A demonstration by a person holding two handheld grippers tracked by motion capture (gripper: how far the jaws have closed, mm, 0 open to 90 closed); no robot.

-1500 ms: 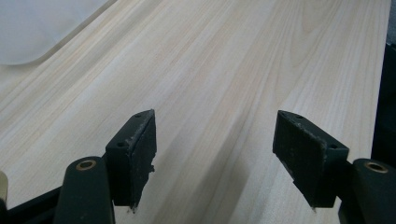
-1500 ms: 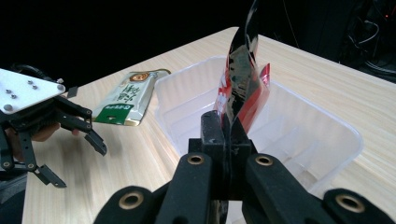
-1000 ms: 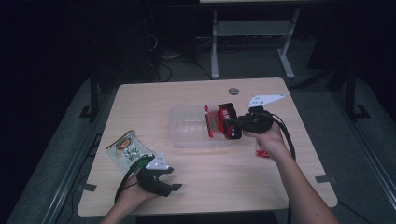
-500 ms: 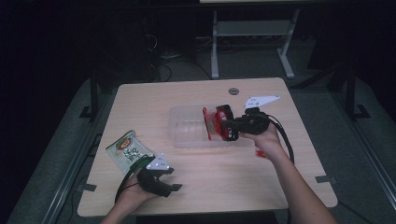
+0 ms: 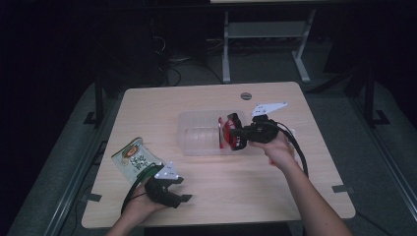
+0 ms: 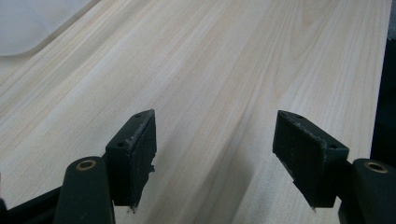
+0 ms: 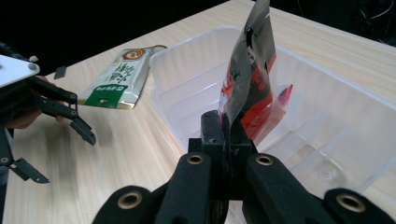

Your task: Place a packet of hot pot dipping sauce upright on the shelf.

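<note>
Clear plastic formed the bin (image 5: 199,140) at mid-table in the high view, ribbed and thin-walled. My right gripper (image 5: 235,136) held a red packet (image 5: 226,132) over the bin's right end. My left gripper (image 5: 181,192) rested near the front left edge of the table (image 5: 162,103), a green packet (image 5: 135,158) just beside it.

Left gripper view: the jaws stood wide apart with nothing between them, over pale wood grain; the pads (image 6: 134,156) looked worn and rough along their edges.

Right gripper view: the jaws were clamped tight on the lower edge of the red packet (image 7: 250,79), a glossy, crinkled foil pouch standing upright above the bin (image 7: 327,107). A second red item lay inside the bin, behind it. The green packet (image 7: 119,77) lay flat outside the bin, printed and smooth.

My judgement: the packet should be lowered well inside the walls before release, since the stiff foil could catch the rim and tip out. The light bin might slide if nudged.
</note>
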